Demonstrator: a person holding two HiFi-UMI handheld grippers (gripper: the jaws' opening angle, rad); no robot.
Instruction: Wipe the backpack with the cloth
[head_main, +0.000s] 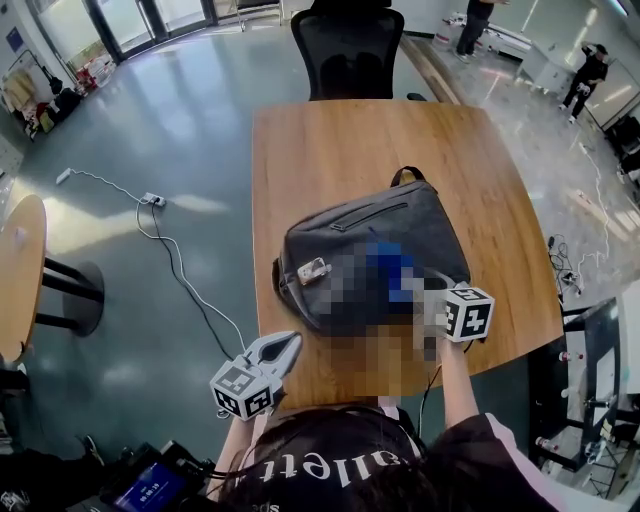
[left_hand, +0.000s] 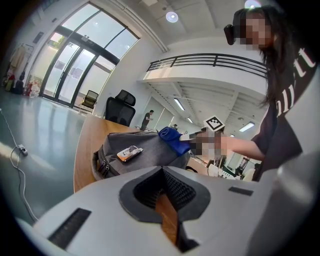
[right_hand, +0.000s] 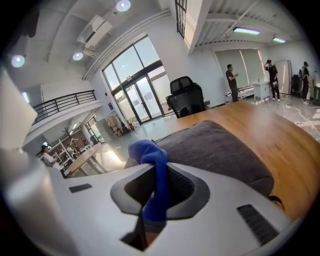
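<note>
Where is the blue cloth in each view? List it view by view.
Head view: blue cloth right of centre, on top of the grey backpack.
Left gripper view: cloth at centre, on the backpack.
Right gripper view: cloth low centre, clamped in the right gripper.
Shared landmark: the backpack.

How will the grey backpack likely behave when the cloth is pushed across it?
Probably soft: the backpack looks rounded and slumped, so it should give under the blue cloth. It lies flat on the wooden table, so tipping seems unlikely. The left gripper is clear of it, so firm strokes might slide it.
</note>
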